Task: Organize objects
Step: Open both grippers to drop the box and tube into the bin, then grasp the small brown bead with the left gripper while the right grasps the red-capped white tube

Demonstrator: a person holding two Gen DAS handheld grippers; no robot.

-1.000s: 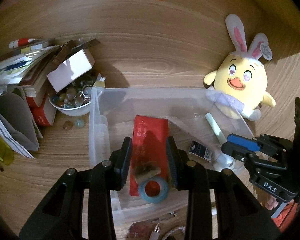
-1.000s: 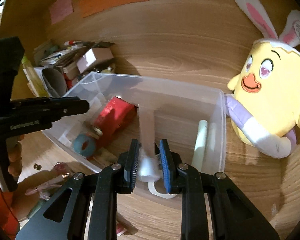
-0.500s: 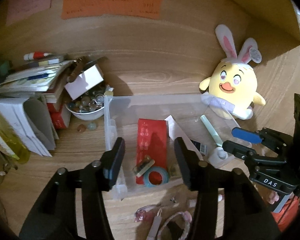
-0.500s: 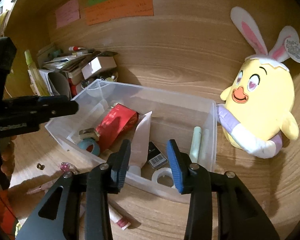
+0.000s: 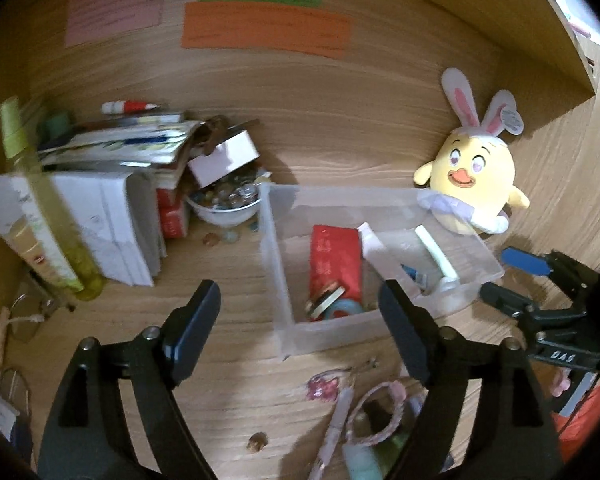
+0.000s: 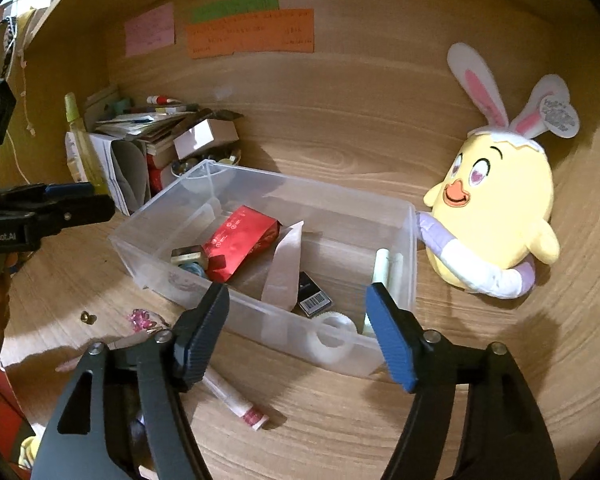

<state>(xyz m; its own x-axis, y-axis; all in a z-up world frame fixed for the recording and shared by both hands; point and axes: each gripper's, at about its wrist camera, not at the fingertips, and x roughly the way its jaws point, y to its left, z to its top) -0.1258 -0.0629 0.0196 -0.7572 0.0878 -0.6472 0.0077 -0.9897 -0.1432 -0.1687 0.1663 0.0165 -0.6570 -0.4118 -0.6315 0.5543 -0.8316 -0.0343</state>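
Observation:
A clear plastic bin stands on the wooden desk. In it lie a red packet, a white tube, a blue tape ring, a pale green stick, a black barcoded card and a clear tape roll. My left gripper hangs before the bin's near wall, jaws opening with nothing between them. My right gripper hovers over the bin's near right corner, jaws also opening and empty.
A yellow plush chick leans against the bin's right end. Left of the bin are a bowl of marbles, stacked books and papers and a green bottle. A pink bracelet and a thin tube lie near the front.
Both grippers drew back and up from the bin while their jaws spread wide. The right one let go of the white tube, which now lies in the bin.

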